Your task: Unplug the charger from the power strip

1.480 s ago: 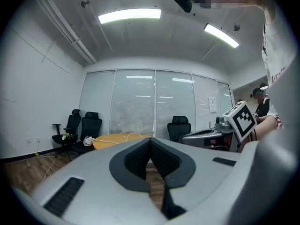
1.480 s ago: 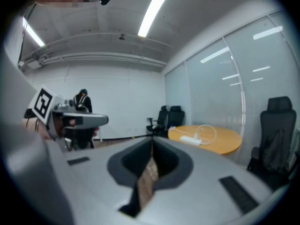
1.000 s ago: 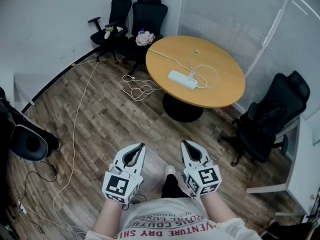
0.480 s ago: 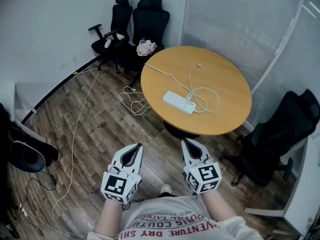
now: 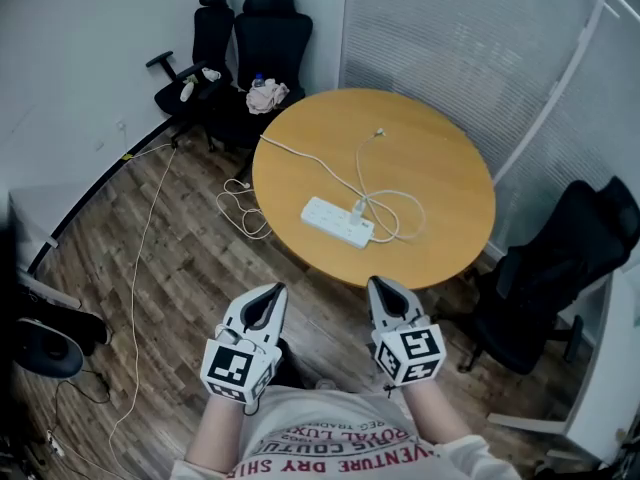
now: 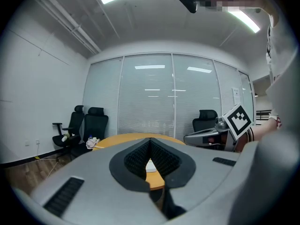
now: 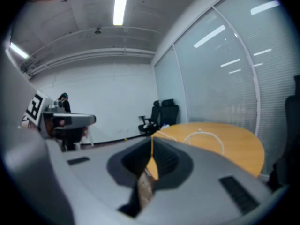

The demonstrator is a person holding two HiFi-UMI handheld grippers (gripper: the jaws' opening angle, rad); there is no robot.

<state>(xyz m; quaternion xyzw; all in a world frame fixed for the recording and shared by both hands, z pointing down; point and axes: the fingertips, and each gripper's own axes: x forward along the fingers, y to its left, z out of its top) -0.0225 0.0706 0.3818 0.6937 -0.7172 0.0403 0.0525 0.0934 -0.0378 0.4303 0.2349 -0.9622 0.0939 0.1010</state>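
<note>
Nearest to you, the two grippers were side by side and apart, both pointing toward the bench [image 5: 445,163]. The left gripper [image 5: 272,290] had its fingers together at the tips, with nothing between them. The right gripper [image 5: 376,282] was the same, fingers closed on nothing. Both were on the near side of the bench and well apart from anything lying on it.

Beyond them was the round wooden bench top. The white strip [image 5: 335,222] lay flat on its near half, a little left of the middle, set at a slant. The charger [image 5: 358,208] was still plugged into the strip near its right end. Its thin white cable [image 5: 400,200] looped out to the right on the bench, then ran to the far side and ended in a small plug lying loose on the wood. The strip's own cord [image 5: 290,154] ran from its far side across the bench to the far left edge and dropped off it.

Left of the bench, that cord lay in a loose coil on the wooden floor [image 5: 180,238]. A black chair [image 5: 570,253] stood to the right of the bench. Two more black chairs [image 5: 268,43] stood at the far left by the wall.
</note>
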